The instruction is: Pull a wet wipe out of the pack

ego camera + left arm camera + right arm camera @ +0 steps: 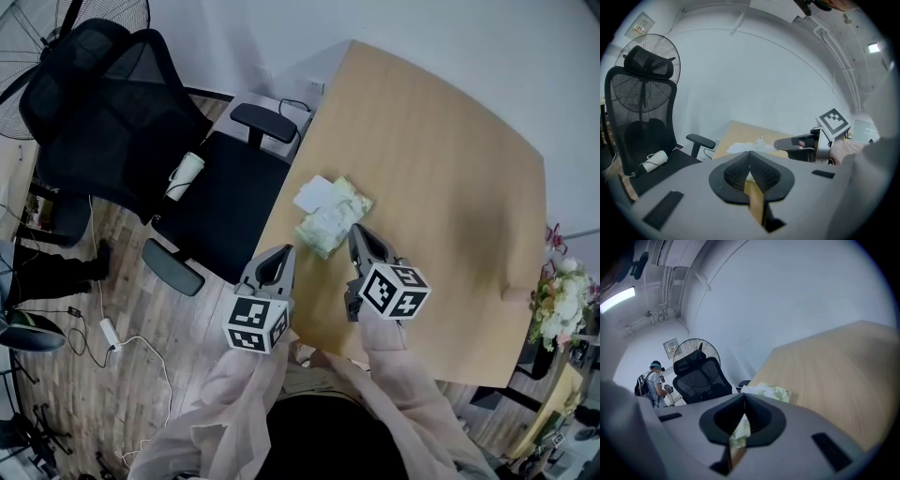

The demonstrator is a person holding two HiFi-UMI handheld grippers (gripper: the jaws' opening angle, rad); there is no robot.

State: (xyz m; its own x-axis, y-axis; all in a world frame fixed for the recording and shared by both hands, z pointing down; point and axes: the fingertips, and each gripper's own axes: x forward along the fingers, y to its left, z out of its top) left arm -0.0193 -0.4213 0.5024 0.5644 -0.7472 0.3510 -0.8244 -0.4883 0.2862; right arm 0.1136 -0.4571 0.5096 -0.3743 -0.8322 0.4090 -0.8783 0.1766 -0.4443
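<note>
The pale green wet wipe pack (pixel 333 223) lies on the wooden table (pixel 441 169) near its left edge, with a white wipe or flap (pixel 314 194) sticking out at its far end. My right gripper (pixel 356 228) is shut and empty, with its tip at the pack's near right side. The left gripper (pixel 288 249) is also shut and empty, and hovers just short of the pack's near left corner. In the right gripper view the pack (pixel 771 392) shows just past the shut jaws. In the left gripper view the white wipe (pixel 743 147) lies ahead, with the right gripper (pixel 799 142) beside it.
A black office chair (pixel 220 187) stands close against the table's left edge, with a white cup (pixel 186 173) on its seat. Behind it is a fan (pixel 47 33). Flowers (pixel 562 300) sit off the table's right edge. A person (pixel 655 381) stands far off. Cables lie on the floor (pixel 122 347).
</note>
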